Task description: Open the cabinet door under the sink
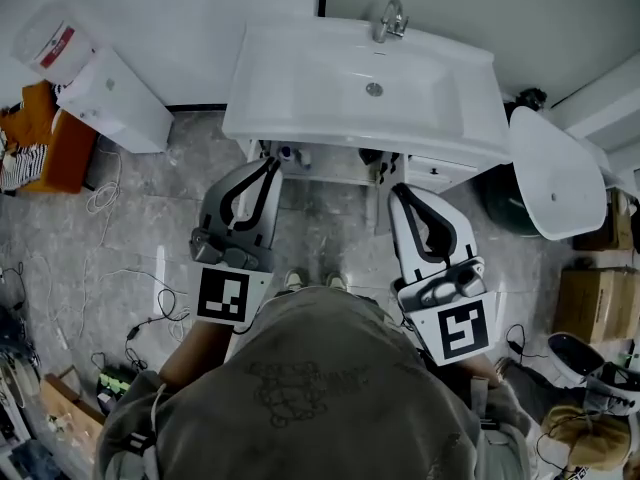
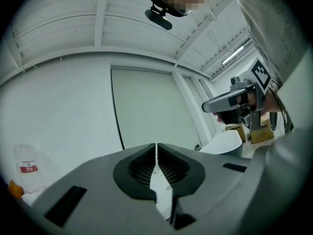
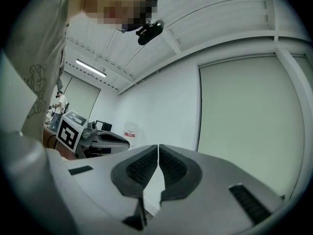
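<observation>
The white sink [image 1: 300,78] with its tap [image 1: 390,18] stands straight ahead in the head view. Below its front rim only a thin strip of the cabinet front [image 1: 335,168] shows; I cannot tell how the door stands. My left gripper [image 1: 268,160] points at the strip's left part and my right gripper [image 1: 397,188] at its right part, both just short of the rim. In the left gripper view the left gripper [image 2: 156,148] has its jaws together on nothing, and the right gripper [image 2: 230,99] shows beside it. The right gripper [image 3: 158,148] is shut and empty too.
A white oval lid [image 1: 555,173] leans at the sink's right. A white box [image 1: 115,98] and an orange thing [image 1: 50,138] stand at the left wall. Cables [image 1: 130,288] lie on the grey floor at the left. A cardboard box [image 1: 595,303] and shoes [image 1: 600,368] are at the right.
</observation>
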A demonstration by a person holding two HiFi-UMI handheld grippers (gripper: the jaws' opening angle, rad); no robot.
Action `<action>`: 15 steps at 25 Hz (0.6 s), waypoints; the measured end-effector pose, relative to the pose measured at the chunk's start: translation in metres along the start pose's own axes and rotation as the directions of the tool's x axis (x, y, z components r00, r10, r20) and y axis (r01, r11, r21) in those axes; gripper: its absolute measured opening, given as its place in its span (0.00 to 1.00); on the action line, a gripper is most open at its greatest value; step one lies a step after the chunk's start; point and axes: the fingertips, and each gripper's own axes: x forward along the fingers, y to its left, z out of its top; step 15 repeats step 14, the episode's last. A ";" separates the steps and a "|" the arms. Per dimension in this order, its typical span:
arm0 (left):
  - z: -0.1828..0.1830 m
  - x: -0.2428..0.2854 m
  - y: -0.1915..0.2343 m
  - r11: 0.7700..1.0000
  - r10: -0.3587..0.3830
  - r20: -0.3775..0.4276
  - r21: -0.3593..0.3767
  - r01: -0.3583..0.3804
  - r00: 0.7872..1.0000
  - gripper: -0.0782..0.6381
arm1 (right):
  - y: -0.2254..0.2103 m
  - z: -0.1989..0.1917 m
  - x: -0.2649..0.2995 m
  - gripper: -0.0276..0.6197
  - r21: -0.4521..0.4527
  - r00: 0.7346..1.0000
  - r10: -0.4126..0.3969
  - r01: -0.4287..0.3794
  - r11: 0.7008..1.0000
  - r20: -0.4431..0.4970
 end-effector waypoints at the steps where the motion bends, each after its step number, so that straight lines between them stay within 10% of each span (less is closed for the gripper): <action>1: -0.001 0.000 -0.001 1.000 -0.001 -0.006 -0.007 0.001 1.000 0.14 | -0.001 0.000 -0.001 0.09 0.002 1.000 -0.003 0.003 1.000 0.001; 15: 0.005 0.010 0.011 1.000 0.001 0.017 0.000 -0.001 1.000 0.14 | -0.015 0.007 0.010 0.09 -0.006 0.999 -0.015 0.015 1.000 0.028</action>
